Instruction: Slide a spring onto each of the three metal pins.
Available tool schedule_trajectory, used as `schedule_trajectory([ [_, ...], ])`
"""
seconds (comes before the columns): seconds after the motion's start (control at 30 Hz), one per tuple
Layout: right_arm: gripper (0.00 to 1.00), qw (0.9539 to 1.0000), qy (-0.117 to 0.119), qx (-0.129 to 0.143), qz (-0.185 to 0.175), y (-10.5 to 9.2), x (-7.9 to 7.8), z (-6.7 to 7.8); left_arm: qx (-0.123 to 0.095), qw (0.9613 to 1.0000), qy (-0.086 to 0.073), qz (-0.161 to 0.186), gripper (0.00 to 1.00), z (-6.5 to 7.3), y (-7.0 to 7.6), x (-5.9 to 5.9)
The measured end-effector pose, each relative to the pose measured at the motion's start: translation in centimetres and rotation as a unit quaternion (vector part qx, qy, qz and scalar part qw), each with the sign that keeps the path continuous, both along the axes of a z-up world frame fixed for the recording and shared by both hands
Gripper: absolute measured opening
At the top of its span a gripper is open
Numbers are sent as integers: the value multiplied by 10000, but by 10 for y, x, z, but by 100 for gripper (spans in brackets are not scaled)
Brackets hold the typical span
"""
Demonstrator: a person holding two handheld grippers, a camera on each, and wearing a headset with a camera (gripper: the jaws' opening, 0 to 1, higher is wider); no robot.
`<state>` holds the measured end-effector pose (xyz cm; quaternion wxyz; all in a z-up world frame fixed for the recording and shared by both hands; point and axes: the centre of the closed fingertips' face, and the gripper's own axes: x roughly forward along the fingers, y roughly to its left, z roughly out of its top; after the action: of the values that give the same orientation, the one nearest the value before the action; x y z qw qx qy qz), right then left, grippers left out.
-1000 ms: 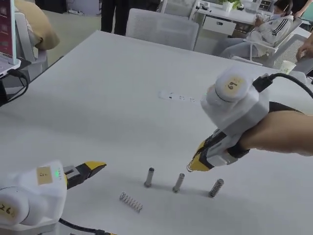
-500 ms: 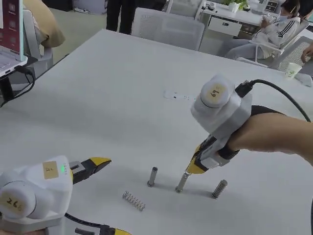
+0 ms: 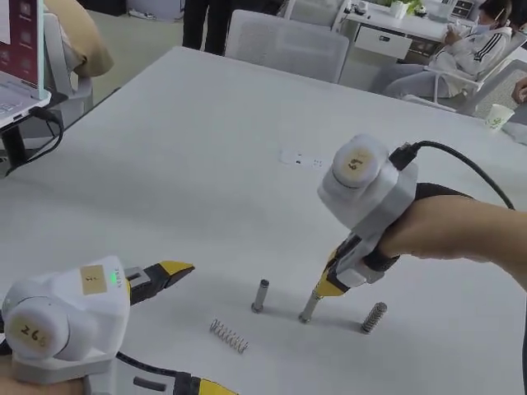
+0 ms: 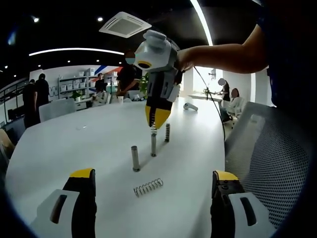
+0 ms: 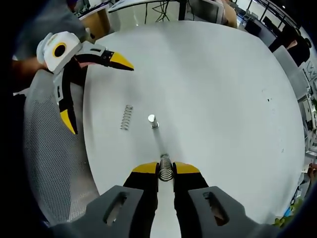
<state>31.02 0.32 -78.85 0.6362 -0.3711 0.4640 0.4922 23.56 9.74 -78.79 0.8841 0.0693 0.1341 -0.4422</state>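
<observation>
The right hand-held gripper [image 3: 323, 288] pinches a spring [image 5: 166, 171] atop the middle pin [image 3: 309, 308]. The left hand-held gripper [image 4: 154, 174] hangs spread wide by the surface [image 3: 206, 164] edge, with a loose spring [image 3: 228, 336] just ahead. Beyond the pins the surface lies open.

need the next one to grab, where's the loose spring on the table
In the head view the loose spring lies flat on the white table, just left of the bare pin and nearer the person than the row of pins.
</observation>
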Motion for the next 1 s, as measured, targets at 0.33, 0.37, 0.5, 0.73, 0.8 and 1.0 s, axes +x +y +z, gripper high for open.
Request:
schedule_trajectory([
  [0.33,9,9999,67,-89,19,0,-2,-11,11,10000,37,-12,94,-1,0,-1],
  [0.37,9,9999,74,-102,13,0,-1,-12,9,10000,39,-15,94,-1,-1,-2],
  [0.5,9,9999,101,-130,7,1,0,-19,19,10000,40,-13,93,-1,0,-1],
  [0.73,9,9997,95,-215,-15,1,1,-34,12,10000,40,-12,93,-1,-1,-1],
  [0.8,9,9995,91,-292,13,0,0,-38,12,10000,41,-11,93,-1,-2,-1],
  [1.0,9,9994,91,-320,10,0,1,-47,5,10000,31,-5,93,0,-2,-1],
])
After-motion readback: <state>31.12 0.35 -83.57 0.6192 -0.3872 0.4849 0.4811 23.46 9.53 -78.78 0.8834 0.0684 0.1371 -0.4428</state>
